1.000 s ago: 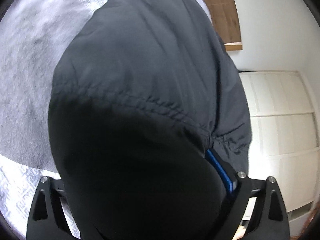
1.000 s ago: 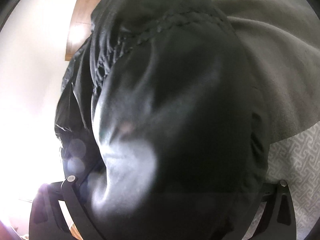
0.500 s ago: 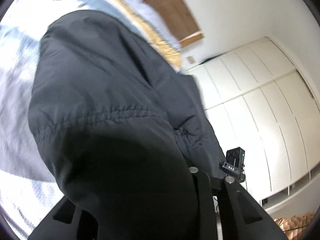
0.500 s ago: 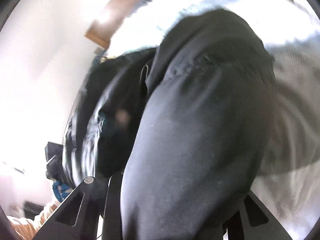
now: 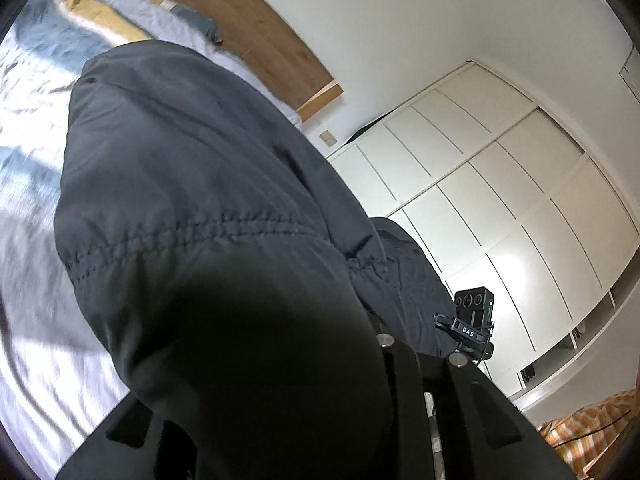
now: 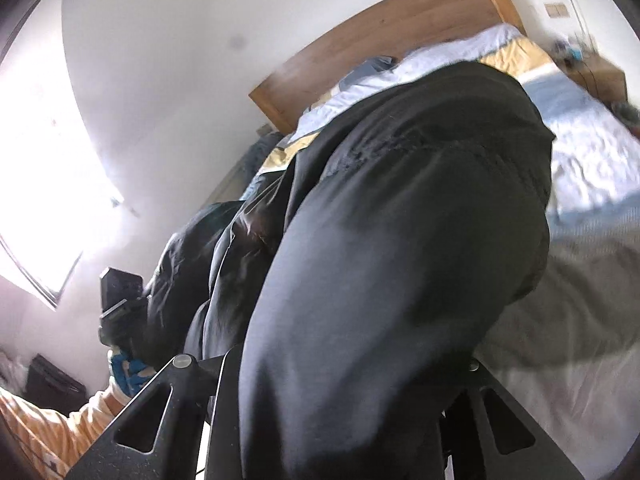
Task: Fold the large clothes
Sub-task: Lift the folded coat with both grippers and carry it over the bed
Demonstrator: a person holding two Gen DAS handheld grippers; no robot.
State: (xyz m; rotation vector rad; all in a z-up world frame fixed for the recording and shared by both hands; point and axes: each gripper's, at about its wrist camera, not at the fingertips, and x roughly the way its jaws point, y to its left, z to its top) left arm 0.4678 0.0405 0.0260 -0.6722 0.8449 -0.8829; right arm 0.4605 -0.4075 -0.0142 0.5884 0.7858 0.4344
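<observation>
Compared with the frames a second earlier, both grippers had been raised well above the bed [image 5: 28,264], and the dark jacket [image 5: 192,184] had been lifted with them; more of the room was now taken in, where before the garment and the bedding had filled each view. The jaws, wide a second before, had been drawn in. The left gripper [image 5: 360,364] was pinched on a fold of the jacket, the cloth bunched over and between its fingers. The right gripper [image 6: 340,380] was likewise clamped on the jacket [image 6: 400,240], which was draped over it and hid its fingertips.

One jacket was seen, held up between two grippers above the mattress, its stitched seam running across the left view. In each wrist view the other gripper's camera block was caught beside the hanging cloth: one [image 5: 474,308] in the left, one [image 6: 120,292] in the right. One orange striped sleeve [image 6: 44,428] was glimpsed at the lower corner.

The bed was covered in pale patterned bedding with a grey blanket [image 6: 560,300]; a wooden headboard [image 6: 384,28] was set against a white wall. White panelled wardrobe doors [image 5: 520,200] filled one side, and a bright window [image 6: 36,208] the other.
</observation>
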